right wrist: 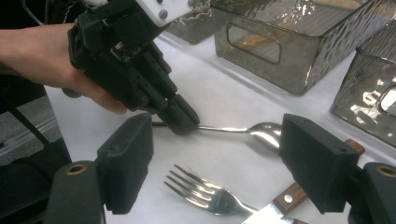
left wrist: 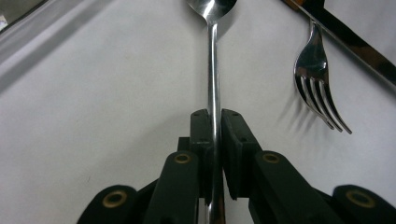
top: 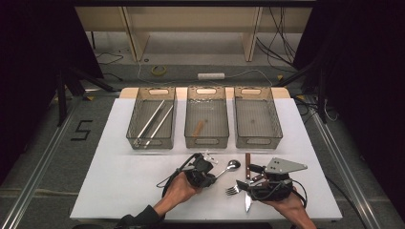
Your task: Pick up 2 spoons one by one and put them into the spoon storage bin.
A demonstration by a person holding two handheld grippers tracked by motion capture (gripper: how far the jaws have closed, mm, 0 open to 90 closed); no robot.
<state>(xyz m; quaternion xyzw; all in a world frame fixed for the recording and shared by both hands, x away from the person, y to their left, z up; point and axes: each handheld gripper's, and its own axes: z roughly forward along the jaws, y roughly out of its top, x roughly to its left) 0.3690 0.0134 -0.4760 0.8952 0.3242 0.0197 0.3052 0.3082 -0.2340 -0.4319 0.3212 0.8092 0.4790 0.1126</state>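
A steel spoon (top: 232, 165) (left wrist: 213, 56) (right wrist: 261, 130) lies on the white table, bowl toward the bins. My left gripper (top: 213, 177) (left wrist: 215, 122) is shut on the spoon's handle, the thin shaft pinched between its black pads. In the right gripper view the left gripper (right wrist: 183, 122) clamps the handle end low over the table. My right gripper (top: 249, 177) (right wrist: 217, 154) stands open just right of it, jaws wide apart above a fork (top: 233, 189) (left wrist: 317, 74) (right wrist: 205, 193). A wood-handled knife (top: 248, 164) (left wrist: 355, 42) (right wrist: 285, 200) lies beside the fork.
Three clear bins stand in a row at the back: the left bin (top: 133, 119) holds long metal utensils, the middle bin (top: 188, 119) a small wood-handled piece, the right bin (top: 277, 119) looks almost bare. White table (top: 119, 181) spreads to the left of my hands.
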